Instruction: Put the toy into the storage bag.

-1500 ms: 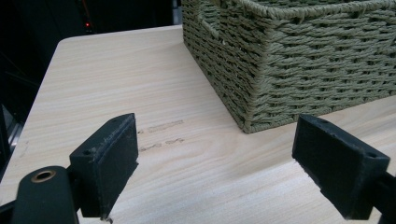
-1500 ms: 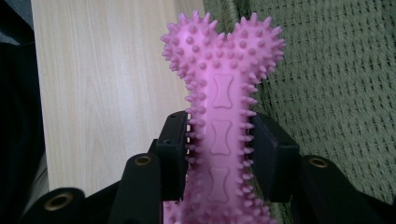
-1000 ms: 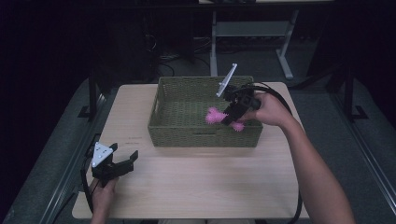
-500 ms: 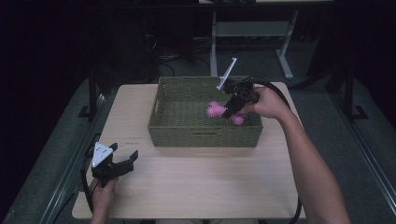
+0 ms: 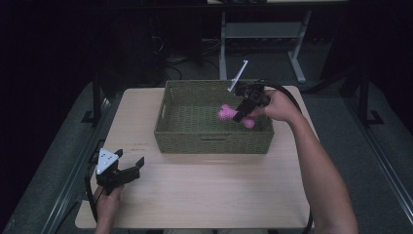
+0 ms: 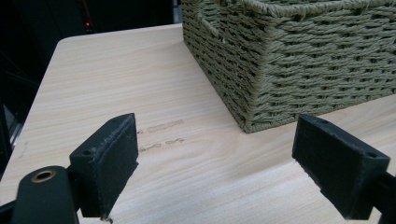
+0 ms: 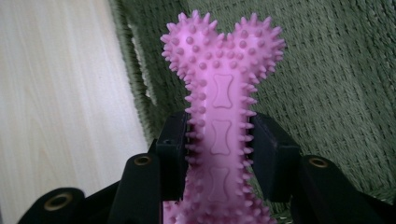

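My right gripper [image 5: 239, 116] is shut on a pink spiky bone toy [image 5: 227, 113] and holds it over the inside of the green woven basket [image 5: 168, 127], toward its right part. In the right gripper view the toy [image 7: 223, 107] stands up between the black pads [image 7: 173, 149], which press on its narrow shaft, with the basket's woven floor behind it. My left gripper [image 5: 127, 171] rests near the table's front left corner, open with nothing between its jaws. The left gripper view has the wide-apart pads [image 6: 109, 163] framing bare tabletop and the basket's near corner [image 6: 280, 70].
The light wooden table [image 5: 204, 190] has free surface in front of the basket. A grey frame [image 5: 263, 29] stands on the dark floor behind the table. A cable trails from each gripper.
My right gripper, still holding the pink toy, has moved a little left and down, further over the inside of the basket. The left gripper has stayed where it was.
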The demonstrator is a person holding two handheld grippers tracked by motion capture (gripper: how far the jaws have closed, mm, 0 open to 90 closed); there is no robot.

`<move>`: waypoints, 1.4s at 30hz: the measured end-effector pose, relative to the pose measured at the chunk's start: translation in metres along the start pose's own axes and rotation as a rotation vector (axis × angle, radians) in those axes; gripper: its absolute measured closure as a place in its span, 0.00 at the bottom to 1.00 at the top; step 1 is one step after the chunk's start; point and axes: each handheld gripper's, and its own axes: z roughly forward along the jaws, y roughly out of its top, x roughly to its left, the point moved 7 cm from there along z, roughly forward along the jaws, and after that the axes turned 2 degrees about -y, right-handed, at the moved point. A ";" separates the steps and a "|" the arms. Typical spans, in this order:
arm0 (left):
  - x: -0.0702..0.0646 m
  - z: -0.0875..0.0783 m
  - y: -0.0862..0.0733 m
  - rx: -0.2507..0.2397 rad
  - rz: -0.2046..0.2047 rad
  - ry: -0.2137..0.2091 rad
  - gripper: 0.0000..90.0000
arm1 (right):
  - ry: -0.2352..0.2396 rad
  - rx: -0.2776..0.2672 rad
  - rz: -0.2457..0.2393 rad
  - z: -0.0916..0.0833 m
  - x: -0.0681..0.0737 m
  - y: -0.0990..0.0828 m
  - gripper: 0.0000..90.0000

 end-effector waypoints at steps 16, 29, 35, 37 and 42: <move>0.000 0.000 0.000 -0.001 -0.004 0.000 0.15 | 0.005 0.026 0.019 0.016 -0.011 -0.002 0.65; 0.001 0.000 0.000 0.001 -0.006 0.002 0.15 | 0.022 0.042 0.015 0.032 -0.013 0.000 0.65; 0.001 0.000 0.000 0.001 0.001 0.002 0.15 | 0.029 0.056 0.017 0.040 -0.014 -0.001 0.65; 0.001 0.000 0.000 0.001 0.000 0.002 0.15 | 0.034 0.052 0.022 0.041 -0.014 -0.002 0.65; 0.000 0.000 0.000 0.001 0.001 0.002 0.15 | 0.045 0.047 0.039 0.049 -0.015 -0.006 0.65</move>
